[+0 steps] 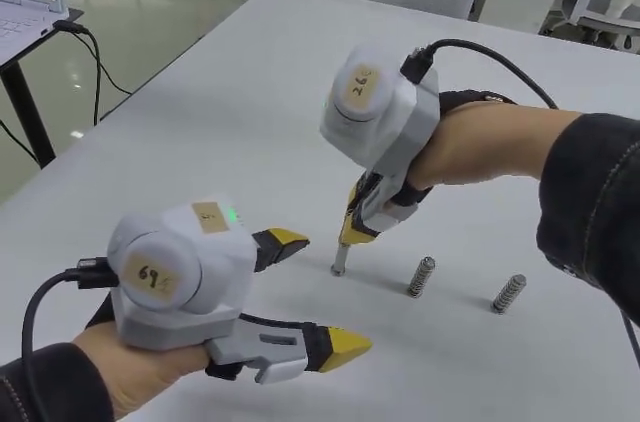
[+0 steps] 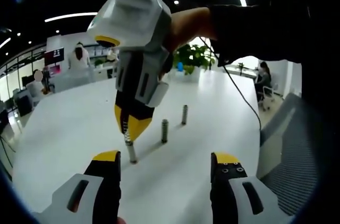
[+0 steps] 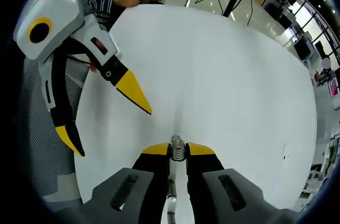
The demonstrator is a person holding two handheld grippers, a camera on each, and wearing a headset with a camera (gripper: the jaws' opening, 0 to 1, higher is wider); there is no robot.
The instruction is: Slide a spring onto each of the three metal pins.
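**Metal spring pinched over the bare pin**

We see the right gripper (image 1: 350, 232) pointing steeply down at the white table (image 1: 250, 122), its yellow-tipped jaws pressed together on a spring (image 2: 126, 128). The spring hangs roughly upright, directly above a bare pin (image 1: 340, 264) that stands on the table. We cannot tell whether its lower end sits over the pin top. In the right gripper view the coil end of the spring pokes out between the closed tips. Beside the bare pin, in a row, stand two more pins, each wearing a spring: the middle pin (image 1: 421, 277) and the far pin (image 1: 508, 293). The left gripper (image 1: 320, 292) is held low over the table near the bare pin. It is not touching the pin. Its jaws are spread wide, hold nothing, and are aimed toward the row.
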